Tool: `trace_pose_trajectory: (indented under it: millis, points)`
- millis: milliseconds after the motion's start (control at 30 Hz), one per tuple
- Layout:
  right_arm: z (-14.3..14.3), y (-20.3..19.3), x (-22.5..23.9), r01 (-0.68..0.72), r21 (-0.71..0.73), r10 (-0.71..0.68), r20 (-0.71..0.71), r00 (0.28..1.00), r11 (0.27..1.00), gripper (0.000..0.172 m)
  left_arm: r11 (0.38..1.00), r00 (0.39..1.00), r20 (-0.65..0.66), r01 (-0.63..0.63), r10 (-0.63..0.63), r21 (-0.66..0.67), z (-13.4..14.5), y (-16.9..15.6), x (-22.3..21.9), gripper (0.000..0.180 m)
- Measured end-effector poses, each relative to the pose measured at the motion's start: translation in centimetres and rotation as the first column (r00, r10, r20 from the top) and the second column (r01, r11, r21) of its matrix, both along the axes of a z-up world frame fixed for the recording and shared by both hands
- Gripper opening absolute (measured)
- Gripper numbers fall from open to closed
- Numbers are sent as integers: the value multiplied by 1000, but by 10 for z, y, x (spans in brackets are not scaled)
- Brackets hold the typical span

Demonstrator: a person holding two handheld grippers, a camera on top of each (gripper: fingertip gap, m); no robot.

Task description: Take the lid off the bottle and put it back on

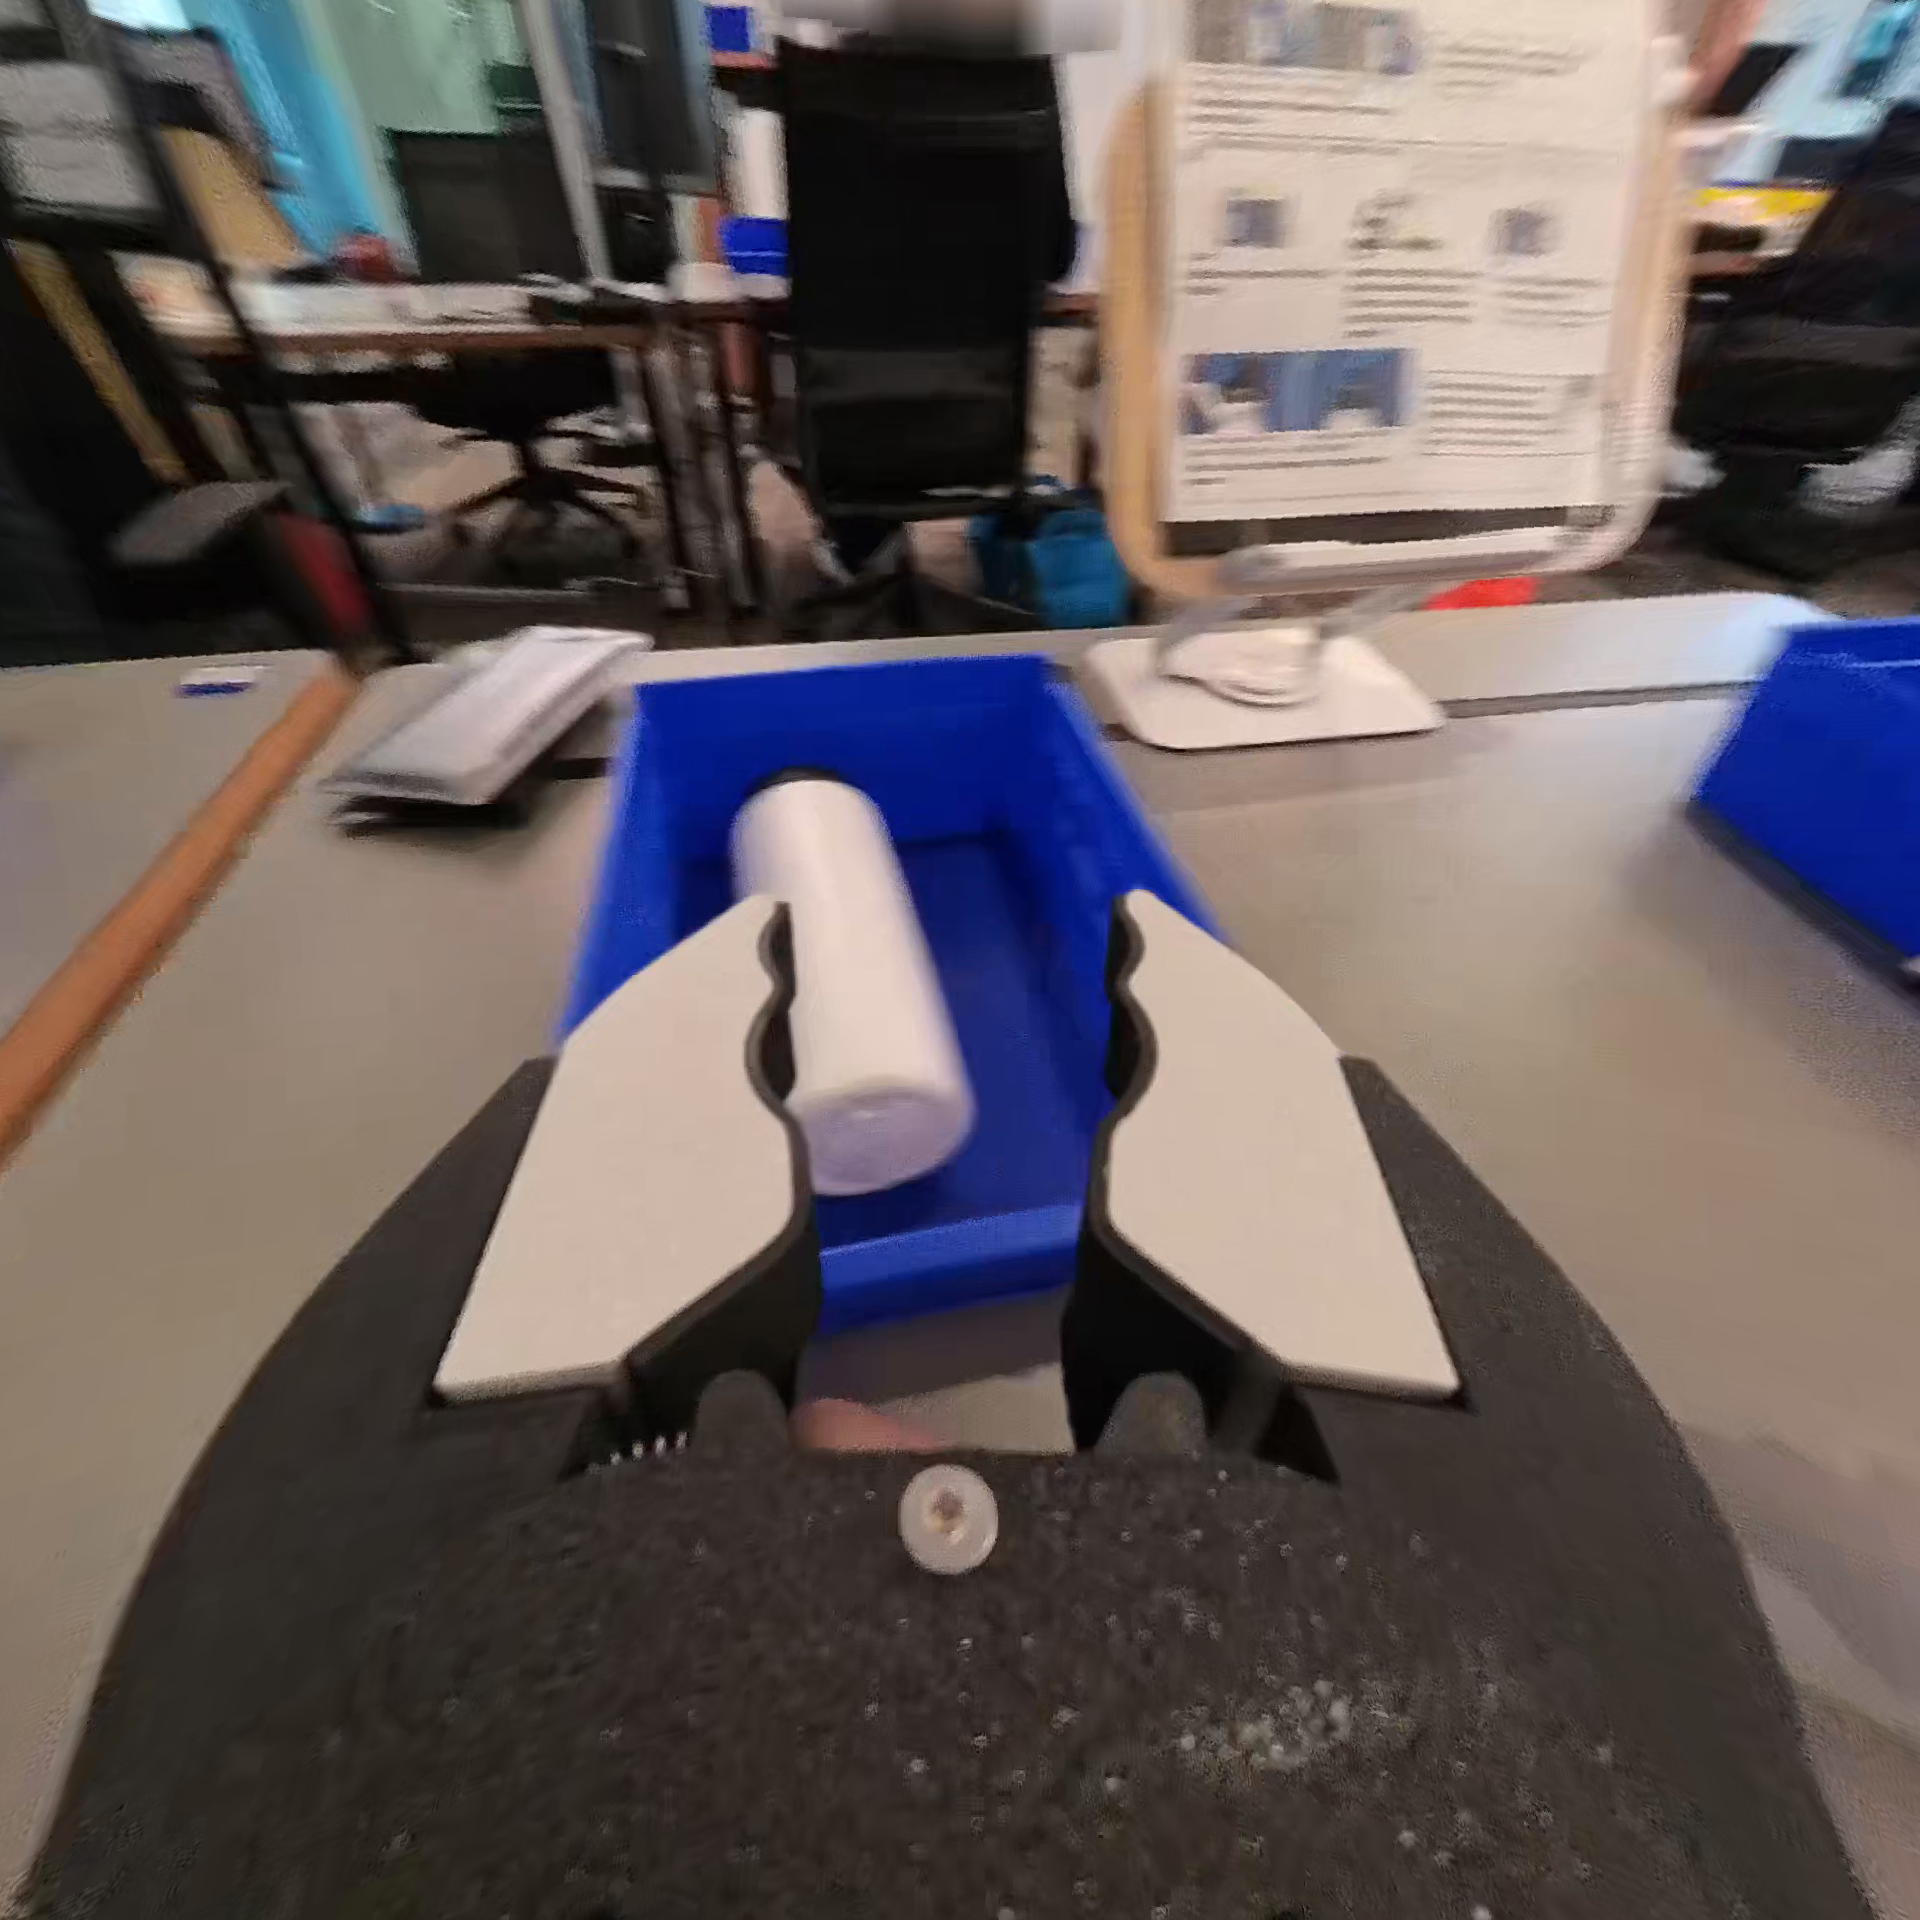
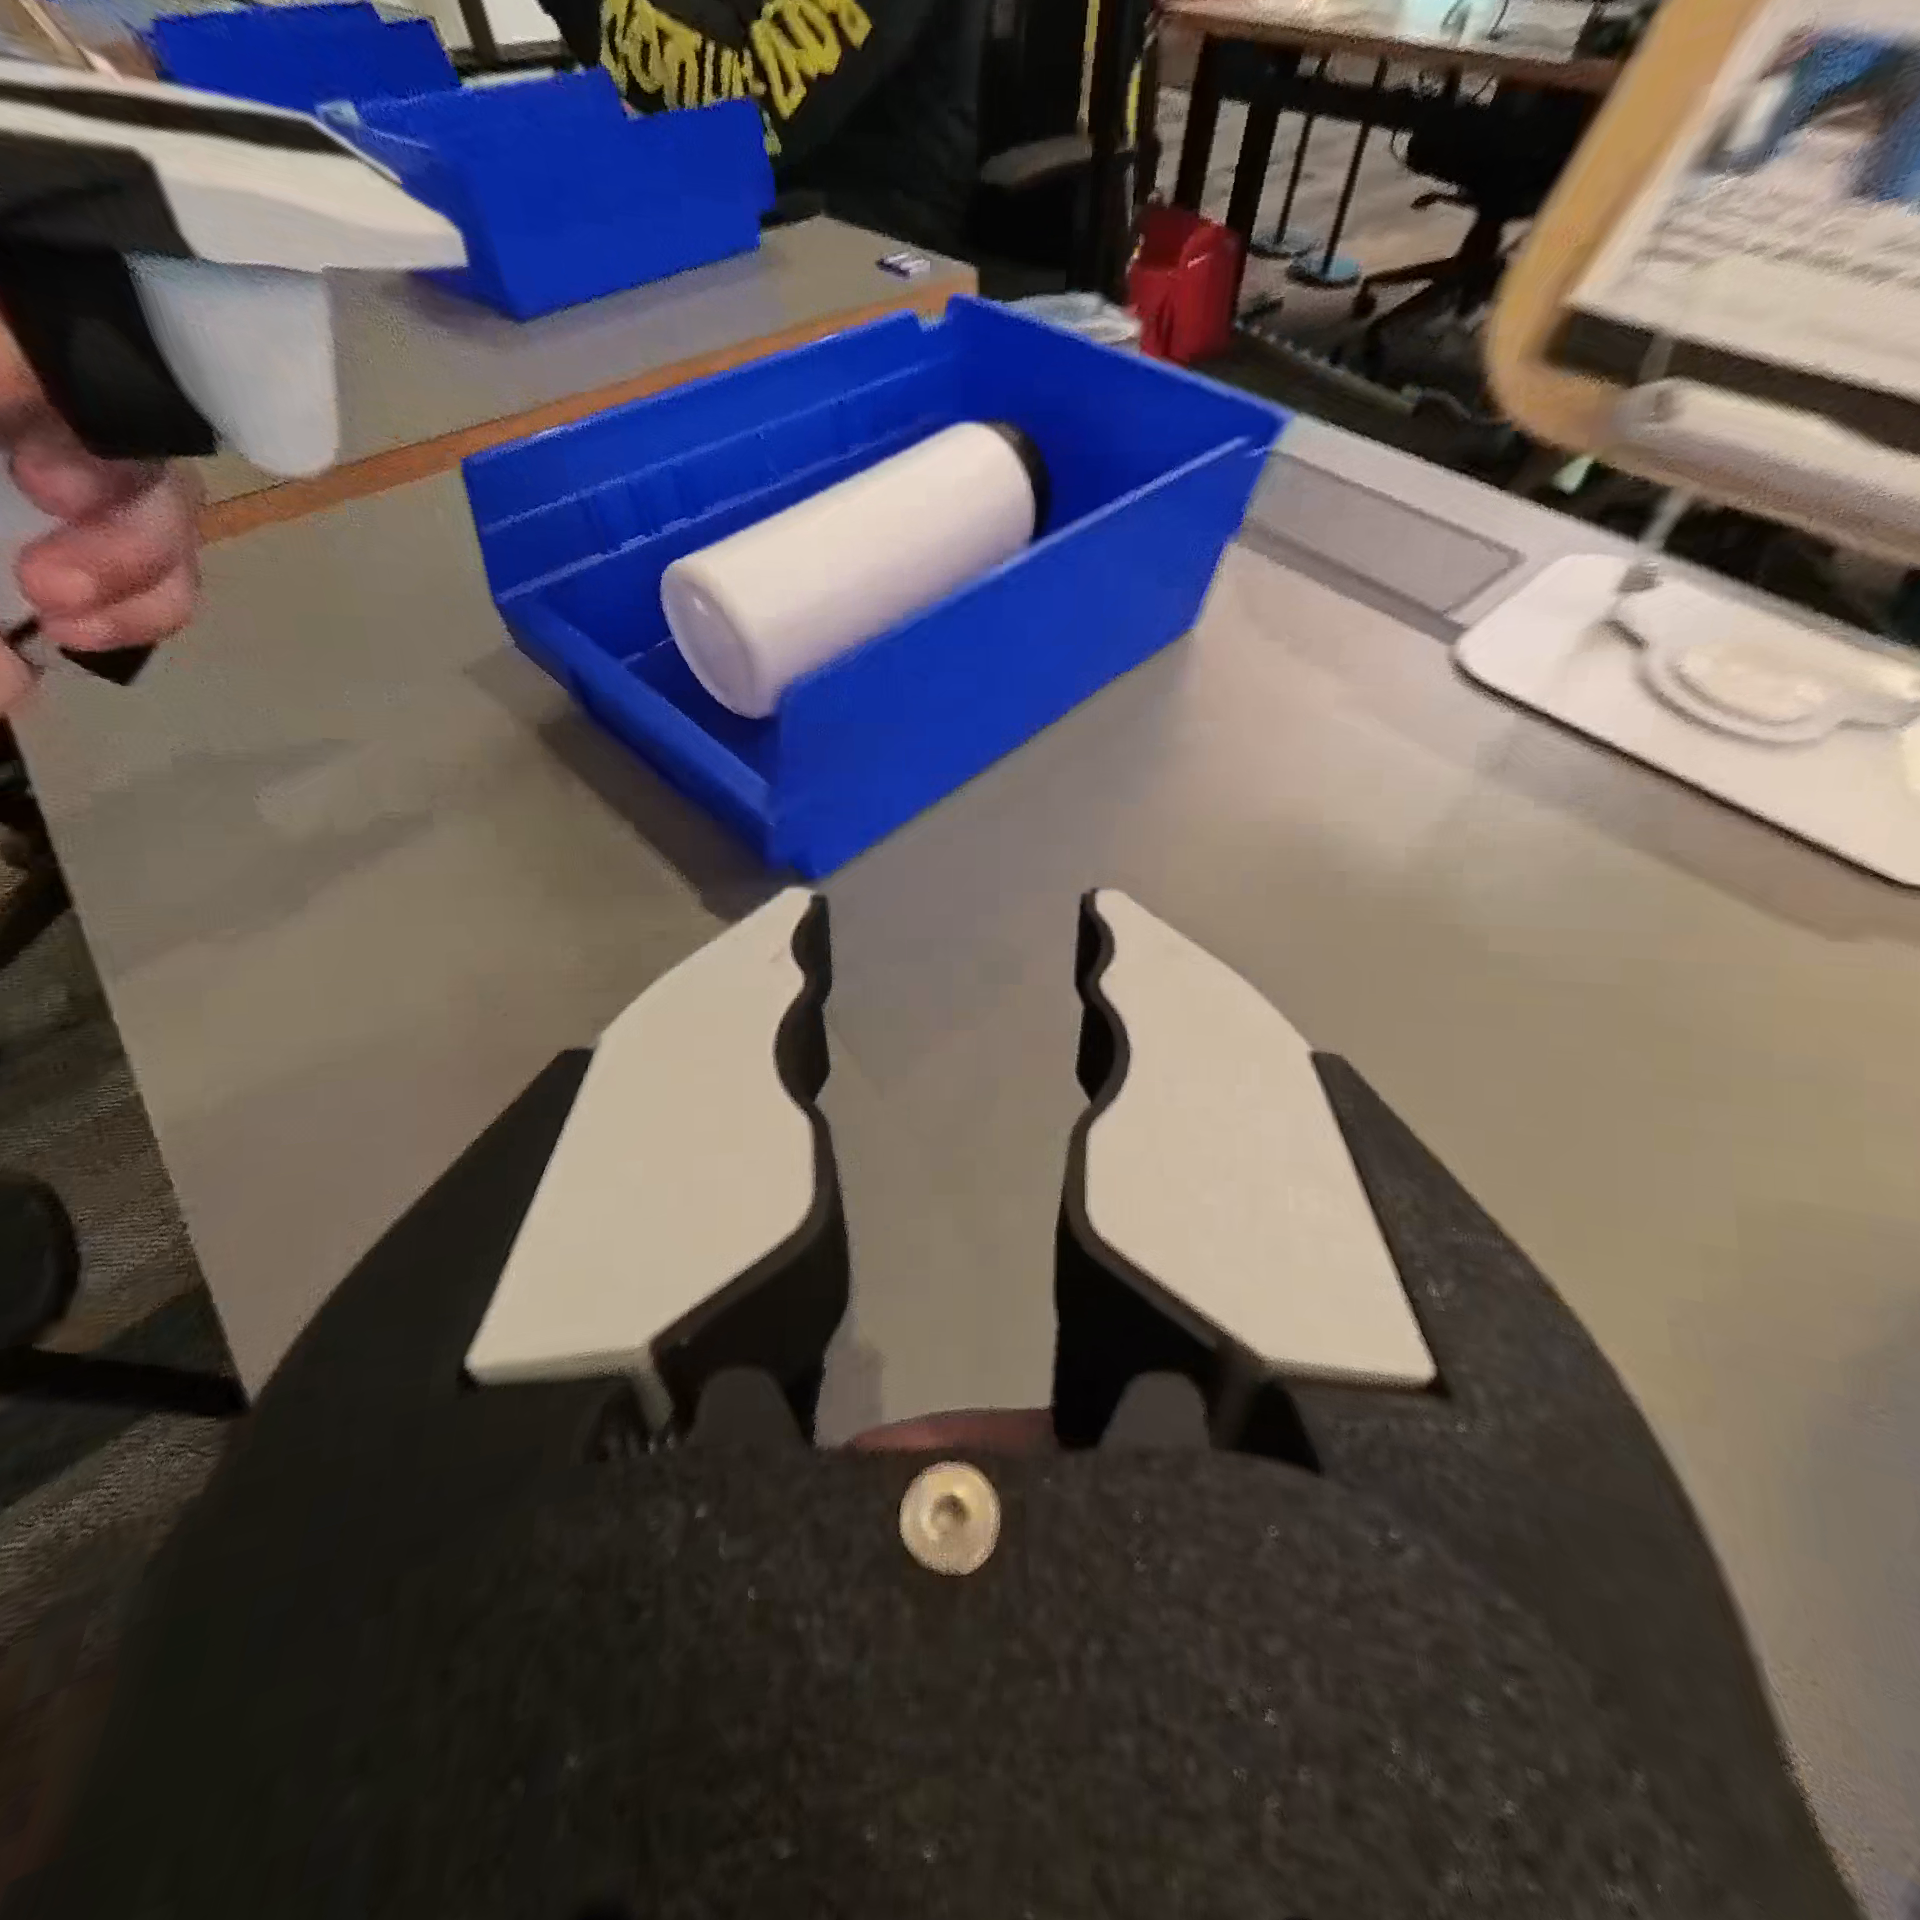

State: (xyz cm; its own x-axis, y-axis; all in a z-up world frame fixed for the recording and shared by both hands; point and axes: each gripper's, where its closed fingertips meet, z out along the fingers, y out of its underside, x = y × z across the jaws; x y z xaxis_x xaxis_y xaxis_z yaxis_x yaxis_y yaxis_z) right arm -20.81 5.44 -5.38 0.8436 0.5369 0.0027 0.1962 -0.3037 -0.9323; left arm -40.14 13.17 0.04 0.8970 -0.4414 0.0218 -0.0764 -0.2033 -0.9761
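White bottle [image 2: 852,566] lies on its side in the blue bin [image 2: 997,707] on the grey table [image 2: 1351,935]. Its long axis runs along the bin's length. The flat base faces the bin's low front wall; the black lid [image 2: 1032,468] is on and points at the back wall. Left gripper [image 1: 945,997] hangs over the bin's near end, jaws wide, bottle base seen between them, nothing gripped. Right gripper [image 2: 951,997] sits over bare table near the bin, jaws wide, nothing held.
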Motion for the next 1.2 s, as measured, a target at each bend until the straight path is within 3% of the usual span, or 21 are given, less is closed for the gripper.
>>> trace_pose_trajectory:
  millis: [100,167,300,433,533,767,1200]
  points:
    - [6,-23,75,56,37,-58,56,997,998,47,949,957,108,281,-268,-140,-17,-48,82,68]
    - [2,-39,130,135,46,-138,93,986,990,47,901,927,120,375,-356,-219,-44,-79,115,75]
    - [-22,-75,218,256,36,-258,74,963,966,47,932,947,35,320,-319,-171,-83,-101,119,74]
    - [-55,-100,281,442,-56,-446,-91,891,895,52,953,968,47,253,-248,-170,-107,-100,106,68]
    - [-58,-108,291,457,-60,-460,-180,870,888,59,938,962,92,270,-256,-218,-115,-96,106,69]
    - [-74,-105,293,451,-50,-454,-79,888,891,58,943,970,-31,228,-243,-243,-131,-84,98,68]
    - [-76,-103,283,434,-45,-437,-89,895,900,51,947,974,-103,165,-200,-275,-144,-71,80,72]
